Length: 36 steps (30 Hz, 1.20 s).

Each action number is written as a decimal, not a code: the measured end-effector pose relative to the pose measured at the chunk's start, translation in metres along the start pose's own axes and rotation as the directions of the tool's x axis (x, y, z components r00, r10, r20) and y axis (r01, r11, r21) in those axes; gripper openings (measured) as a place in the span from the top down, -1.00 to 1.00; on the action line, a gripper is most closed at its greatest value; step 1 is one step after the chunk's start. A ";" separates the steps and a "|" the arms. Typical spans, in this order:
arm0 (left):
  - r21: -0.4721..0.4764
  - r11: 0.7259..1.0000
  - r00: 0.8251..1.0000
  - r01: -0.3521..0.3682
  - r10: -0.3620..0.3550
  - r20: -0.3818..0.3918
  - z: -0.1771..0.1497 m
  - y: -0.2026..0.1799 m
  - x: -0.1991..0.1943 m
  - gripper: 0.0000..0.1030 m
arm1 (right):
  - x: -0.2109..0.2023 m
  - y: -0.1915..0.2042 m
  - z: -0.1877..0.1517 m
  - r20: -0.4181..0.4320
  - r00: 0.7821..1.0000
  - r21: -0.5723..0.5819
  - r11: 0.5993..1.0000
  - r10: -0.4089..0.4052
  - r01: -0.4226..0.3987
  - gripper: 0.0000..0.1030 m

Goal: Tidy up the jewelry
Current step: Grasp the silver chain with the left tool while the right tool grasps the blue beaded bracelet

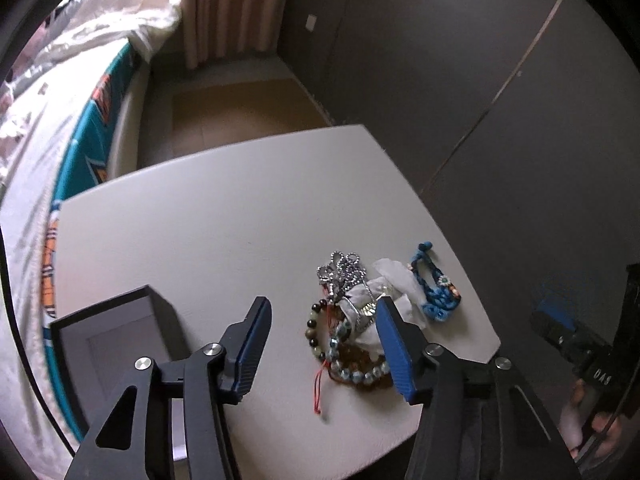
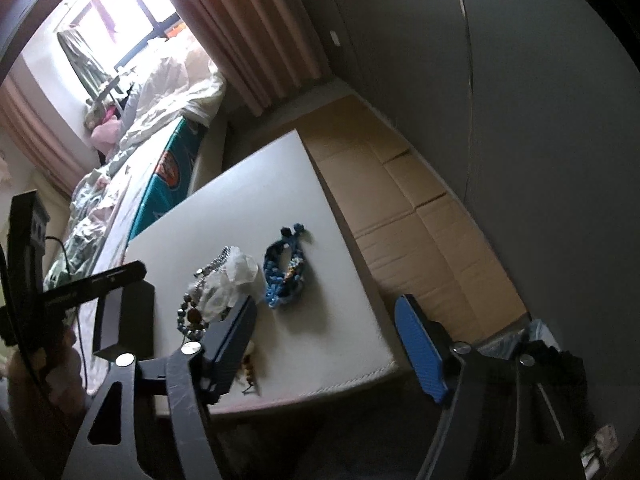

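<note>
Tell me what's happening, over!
Both tools open, holding nothing. Jewelry pile and blue braided bracelet loose on table. Dark box waiting beside left tool.

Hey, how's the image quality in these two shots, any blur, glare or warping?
Left wrist view: strong fisheye bending of the white table edges, bedding blown out, slight motion blur. Right wrist view: window overexposed, frame tilted; the blue braided bracelet is soft but recognisable, and the right tongs stay sharp.

Right gripper (image 1: pixel 576 344) reads "UAS" (print elsewhere too blurred).
</note>
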<state>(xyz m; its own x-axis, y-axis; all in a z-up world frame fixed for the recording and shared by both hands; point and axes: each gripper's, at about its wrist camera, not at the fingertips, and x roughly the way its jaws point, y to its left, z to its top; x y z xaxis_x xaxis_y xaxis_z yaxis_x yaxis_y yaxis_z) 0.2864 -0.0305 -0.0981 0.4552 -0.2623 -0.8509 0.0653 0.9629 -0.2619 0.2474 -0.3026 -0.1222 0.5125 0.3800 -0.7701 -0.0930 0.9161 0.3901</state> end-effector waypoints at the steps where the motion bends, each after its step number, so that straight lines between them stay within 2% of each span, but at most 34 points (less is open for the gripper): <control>1: -0.007 1.000 1.000 -0.001 0.001 -0.017 0.003 0.002 0.007 -0.01 | 0.004 -0.002 0.001 -0.007 1.000 0.010 1.000 0.013 -0.013 -0.39; 4: -0.019 1.000 0.998 0.016 -0.017 -0.052 0.010 0.003 0.023 0.01 | 0.015 -0.004 0.002 -0.028 0.998 0.035 0.998 0.048 -0.047 -0.39; 8: -0.031 0.999 0.995 0.025 -0.028 -0.093 0.020 0.004 0.041 0.01 | 0.029 -0.007 0.003 -0.060 0.994 0.069 0.994 0.087 -0.083 -0.24; 16: -0.026 1.000 0.986 0.008 -0.012 -0.165 0.027 -0.001 0.070 0.02 | 0.045 -0.009 0.002 -0.088 0.990 0.120 0.988 0.107 -0.096 -0.20; 20: -0.034 0.999 0.981 -0.011 0.004 -0.194 0.029 -0.003 0.086 0.11 | 0.049 -0.008 0.003 -0.098 0.990 0.137 0.987 0.099 -0.085 -0.20; 22: -0.048 0.999 0.977 0.001 -0.011 -0.213 0.027 -0.004 0.092 0.17 | 0.053 -0.007 0.004 -0.114 0.988 0.139 0.987 0.100 -0.084 -0.20; 24: -0.054 0.998 0.977 0.010 -0.021 -0.210 0.025 -0.006 0.094 0.23 | 0.057 -0.004 0.005 -0.136 0.985 0.134 0.987 0.102 -0.084 -0.20; 27: -0.044 0.999 0.980 -0.008 -0.001 -0.197 0.023 -0.007 0.093 0.27 | 0.066 0.001 0.007 -0.153 0.981 0.137 0.985 0.122 -0.101 -0.20; 28: -0.042 0.999 0.981 -0.013 0.005 -0.196 0.023 -0.007 0.093 0.49 | 0.070 0.003 0.008 -0.163 0.978 0.141 0.984 0.129 -0.107 -0.19; 29: -0.042 0.999 0.979 -0.016 0.007 -0.206 0.023 -0.008 0.094 0.65 | 0.073 0.003 0.007 -0.168 0.977 0.145 0.983 0.133 -0.109 -0.13; 31: -0.056 0.998 0.978 -0.012 0.000 -0.210 0.024 -0.004 0.093 0.72 | 0.082 0.005 0.010 -0.189 0.972 0.159 0.981 0.139 -0.110 -0.01; 34: -0.080 0.997 0.980 0.007 -0.023 -0.197 0.026 0.001 0.088 0.72 | 0.089 0.007 0.011 -0.198 0.970 0.178 0.978 0.140 -0.105 0.08; 35: -0.077 0.997 0.983 0.005 -0.019 -0.181 0.027 0.002 0.083 0.72 | 0.091 0.008 0.012 -0.200 0.969 0.183 0.977 0.143 -0.106 0.23; 36: -0.073 0.997 0.986 0.009 -0.021 -0.165 0.028 0.002 0.076 0.72 | 0.094 0.007 0.013 -0.205 0.968 0.191 0.976 0.147 -0.108 0.47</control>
<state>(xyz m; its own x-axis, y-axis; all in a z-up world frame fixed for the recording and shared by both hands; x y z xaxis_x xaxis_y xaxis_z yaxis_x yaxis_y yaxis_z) 0.3458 -0.0465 -0.1502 0.3011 -0.2895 -0.9086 0.0041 0.9532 -0.3023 0.3057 -0.2622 -0.1852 0.3076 0.5287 -0.7911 0.0173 0.8282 0.5602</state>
